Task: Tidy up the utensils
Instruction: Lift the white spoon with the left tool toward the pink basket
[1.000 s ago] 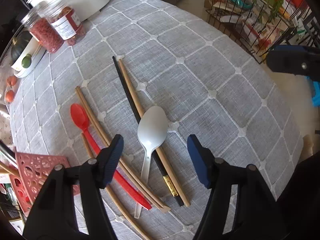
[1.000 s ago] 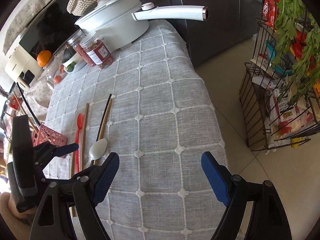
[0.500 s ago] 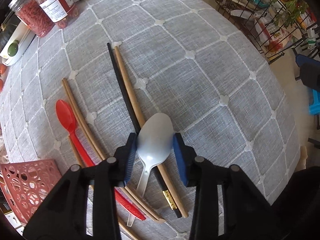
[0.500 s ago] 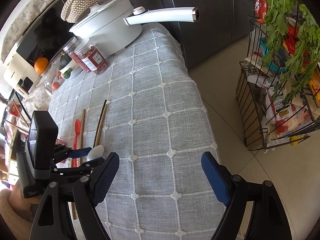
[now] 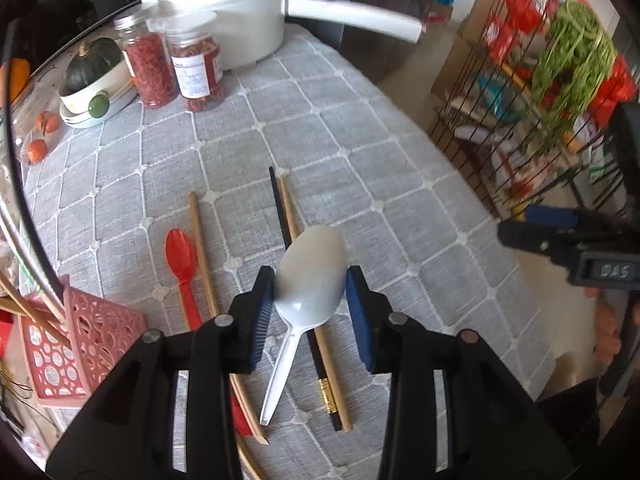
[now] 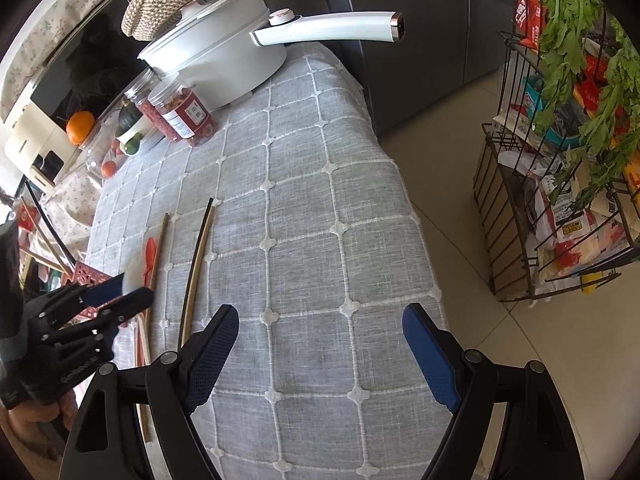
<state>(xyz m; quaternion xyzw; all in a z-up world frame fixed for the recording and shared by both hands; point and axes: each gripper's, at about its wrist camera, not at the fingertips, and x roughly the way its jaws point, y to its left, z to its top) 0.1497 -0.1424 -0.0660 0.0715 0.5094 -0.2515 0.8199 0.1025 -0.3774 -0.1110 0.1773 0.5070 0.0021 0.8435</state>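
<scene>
- the pink lattice holder (image 5: 80, 344) stands at the far left of the left wrist view, at the edge of the grey checked tablecloth (image 5: 360, 152), with wooden sticks leaning out of it.
- a red spoon (image 5: 182, 260) lies flat on the cloth just right of the holder, a wooden chopstick (image 5: 200, 248) alongside it.
- further right, a black chopstick (image 5: 280, 216) and another wooden chopstick (image 5: 290, 216) lie side by side.
- the left gripper (image 5: 310, 308) has its jaws closed narrow on the bowl of the white spoon (image 5: 310, 272); the spoon looks raised off the cloth, handle hanging down towards the camera over the chopsticks.
- at the back stand two jars (image 5: 172, 68) of red contents and a white pot (image 5: 224, 12) with a long handle.
- the right gripper (image 6: 320, 356) hovers over the cloth near the table's right edge, jaws wide apart, holding nothing.
- a wire rack (image 6: 560, 200) with greens stands on the floor to the right.
</scene>
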